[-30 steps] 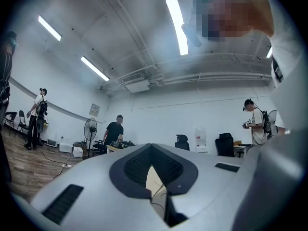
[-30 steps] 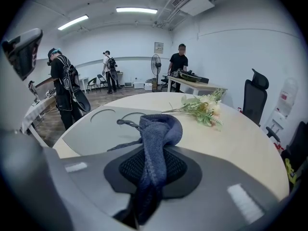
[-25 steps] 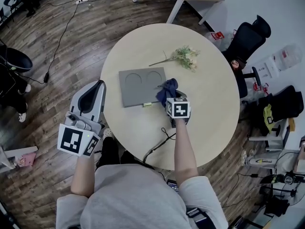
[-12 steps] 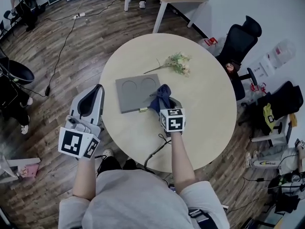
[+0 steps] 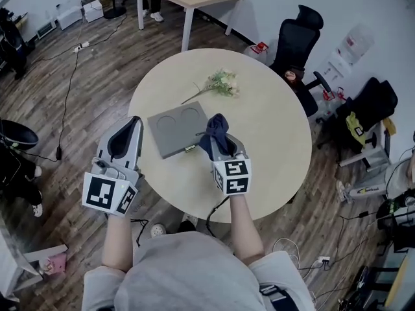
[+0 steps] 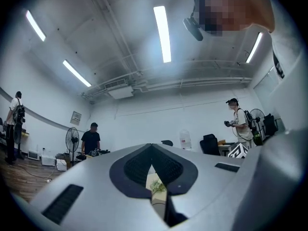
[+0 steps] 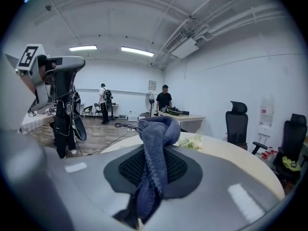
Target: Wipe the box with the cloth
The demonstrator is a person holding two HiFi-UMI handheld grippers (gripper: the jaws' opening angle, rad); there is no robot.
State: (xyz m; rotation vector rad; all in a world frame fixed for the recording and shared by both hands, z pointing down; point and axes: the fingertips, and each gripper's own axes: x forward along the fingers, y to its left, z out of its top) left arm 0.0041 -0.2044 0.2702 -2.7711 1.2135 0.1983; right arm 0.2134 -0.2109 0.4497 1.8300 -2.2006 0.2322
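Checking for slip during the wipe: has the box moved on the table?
No. The box lies as before beside the flowers, their stem tip just off its far edge. Only the view has shifted.

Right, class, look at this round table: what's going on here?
A person standing at the round table holds a gripper in each hand. The right gripper is shut on a blue cloth, held at the right edge of the flat grey box; whether the cloth touches the box is unclear. The left gripper is shut and empty, off the table's left edge. A sprig of flowers lies beyond the box.
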